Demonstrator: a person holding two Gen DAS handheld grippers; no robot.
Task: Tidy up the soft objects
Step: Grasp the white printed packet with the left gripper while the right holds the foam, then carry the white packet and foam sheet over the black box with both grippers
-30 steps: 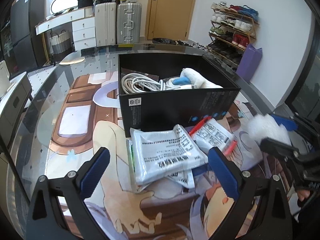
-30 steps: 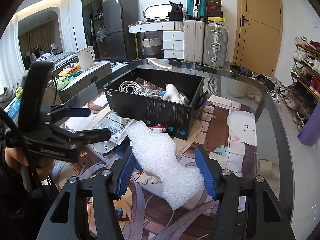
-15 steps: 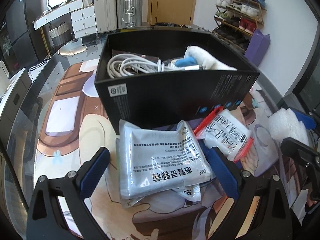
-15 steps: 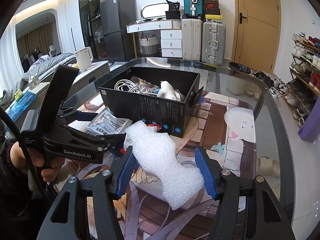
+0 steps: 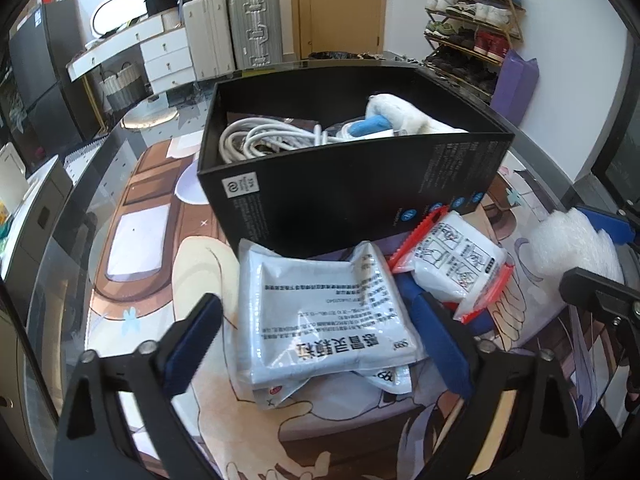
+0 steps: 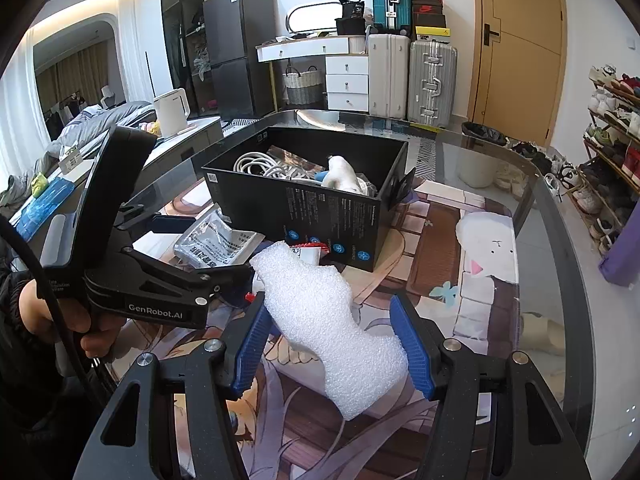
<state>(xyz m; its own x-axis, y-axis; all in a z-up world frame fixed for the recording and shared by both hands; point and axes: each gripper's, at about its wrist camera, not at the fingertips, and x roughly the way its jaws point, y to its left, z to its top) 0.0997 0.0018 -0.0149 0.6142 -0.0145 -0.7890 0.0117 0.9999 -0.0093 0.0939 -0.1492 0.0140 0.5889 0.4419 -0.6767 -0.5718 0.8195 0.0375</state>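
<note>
My left gripper (image 5: 316, 328) angled steeply down, jaws just been closing, silver packet (image 5: 320, 312) between blue pads, left pad clear of it. My right gripper (image 6: 332, 344) tilted down, jaws partly spread, pads flanking foam piece (image 6: 328, 320); contact unclear.

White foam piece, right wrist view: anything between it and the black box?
Only the black box's own near wall: the white foam piece, between the right gripper's fingers, would have to go over it. A red-edged packet lies low on the table between them. The box top is open.
</note>
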